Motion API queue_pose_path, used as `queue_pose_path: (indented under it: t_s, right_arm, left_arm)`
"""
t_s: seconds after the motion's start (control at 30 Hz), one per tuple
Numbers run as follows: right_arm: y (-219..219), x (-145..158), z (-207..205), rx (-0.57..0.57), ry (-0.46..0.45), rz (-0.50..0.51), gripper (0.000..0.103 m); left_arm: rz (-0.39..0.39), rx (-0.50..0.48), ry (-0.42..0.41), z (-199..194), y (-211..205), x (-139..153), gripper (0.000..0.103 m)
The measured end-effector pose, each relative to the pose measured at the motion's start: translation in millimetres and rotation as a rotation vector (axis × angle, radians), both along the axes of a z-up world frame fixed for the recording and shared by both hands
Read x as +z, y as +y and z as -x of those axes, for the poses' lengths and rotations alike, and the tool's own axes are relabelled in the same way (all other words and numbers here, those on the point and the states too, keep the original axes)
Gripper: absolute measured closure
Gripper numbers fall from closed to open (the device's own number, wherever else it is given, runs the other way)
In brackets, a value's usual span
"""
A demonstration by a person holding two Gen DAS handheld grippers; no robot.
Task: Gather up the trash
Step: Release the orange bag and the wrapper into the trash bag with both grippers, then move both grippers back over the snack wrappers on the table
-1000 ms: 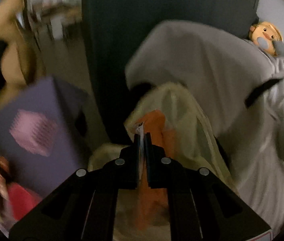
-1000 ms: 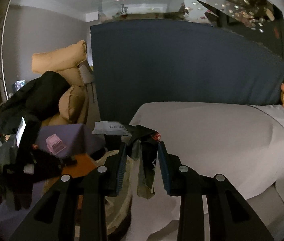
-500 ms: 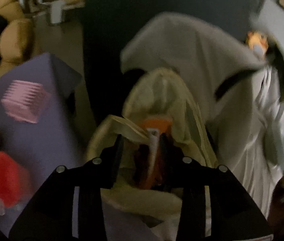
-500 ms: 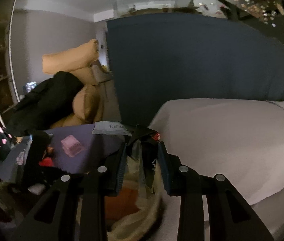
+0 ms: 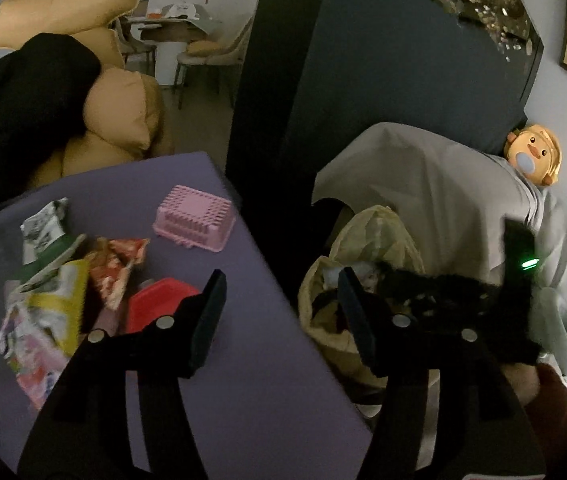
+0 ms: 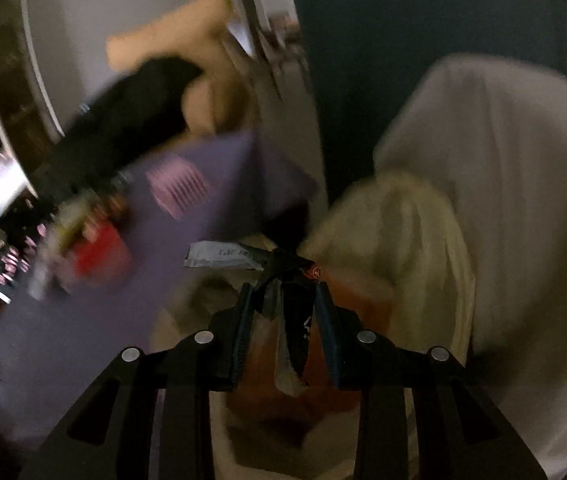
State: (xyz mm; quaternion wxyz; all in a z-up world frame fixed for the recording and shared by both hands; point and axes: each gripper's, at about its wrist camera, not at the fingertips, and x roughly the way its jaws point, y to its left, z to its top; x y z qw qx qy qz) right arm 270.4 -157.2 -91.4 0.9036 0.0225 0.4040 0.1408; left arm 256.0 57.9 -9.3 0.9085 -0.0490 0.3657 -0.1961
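On the table (image 5: 219, 380) before my left claw (image 5: 281, 312), the wrappers (image 5: 55, 276) lie far left, the lidded container (image 5: 155, 308) beside them, the small basket (image 5: 193, 220) behind. Right of the table stands the trash bag (image 5: 375, 232), against the covered bed (image 5: 443, 184). My right claw (image 6: 283, 316) hangs over the bag's mouth.

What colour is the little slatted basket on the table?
Pink; the basket shows best in the left wrist view, upside down on the purple table.

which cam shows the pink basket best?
Left wrist: the pink basket sits sharp and unobstructed, upside down on the purple table. Right wrist shows only a motion-blurred pink smear.
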Motion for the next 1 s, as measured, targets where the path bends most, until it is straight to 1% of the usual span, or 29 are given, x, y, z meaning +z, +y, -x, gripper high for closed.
queue_pose_path:
  t_s: [0.07, 0.17, 0.3, 0.37, 0.43, 0.47, 0.5, 0.53, 0.57, 0.6, 0.7, 0.77, 0.9, 1.0]
  right_arm:
    - [-4, -16, 0, -0.031, 0.054, 0.028, 0.073]
    - [-11, -29, 4, -0.064, 0.092, 0.071, 0.073]
    - [-18, -37, 11, -0.097, 0.104, 0.127, 0.073]
    - [-23, -37, 13, -0.110, 0.104, 0.123, 0.072]
    - [-25, -36, 14, -0.115, 0.105, 0.094, 0.070]
    - [-27, -33, 13, -0.117, 0.109, 0.073, 0.069]
    - [-27, -30, 14, -0.116, 0.111, 0.051, 0.063]
    - [-27, -27, 15, -0.115, 0.108, 0.046, 0.060]
    - [-25, -25, 16, -0.114, 0.103, 0.050, 0.053]
    - [-23, -21, 19, -0.110, 0.091, 0.065, 0.049]
    - [-17, -3, 29, -0.102, 0.045, 0.099, 0.048]
    - [-11, 10, 35, -0.096, 0.012, 0.101, 0.048]
    - [5, 43, 49, -0.059, -0.063, 0.084, 0.048]
    - [22, 63, 52, -0.003, -0.084, 0.048, 0.047]
  left_arm:
    - [0.002, 0.008, -0.007, 5, 7, -1, 0.046]
    - [0.016, 0.019, -0.007, 11, 17, -3, 0.046]
    - [0.031, 0.032, 0.004, 15, 27, -8, 0.046]
    - [0.037, 0.040, 0.014, 15, 31, -10, 0.046]
    - [0.038, 0.045, 0.020, 16, 34, -12, 0.046]
    - [0.039, 0.046, 0.021, 17, 36, -12, 0.045]
    - [0.039, 0.047, 0.020, 18, 38, -12, 0.045]
    - [0.039, 0.049, 0.019, 19, 39, -11, 0.044]
    - [0.040, 0.053, 0.015, 21, 42, -10, 0.044]
    - [0.041, 0.057, 0.012, 23, 45, -9, 0.044]
    - [0.044, 0.080, 0.000, 27, 57, -6, 0.043]
    - [0.045, 0.103, -0.011, 31, 68, -4, 0.043]
    - [0.048, 0.171, -0.035, 39, 101, -2, 0.042]
    - [0.051, 0.225, -0.046, 45, 129, -3, 0.042]
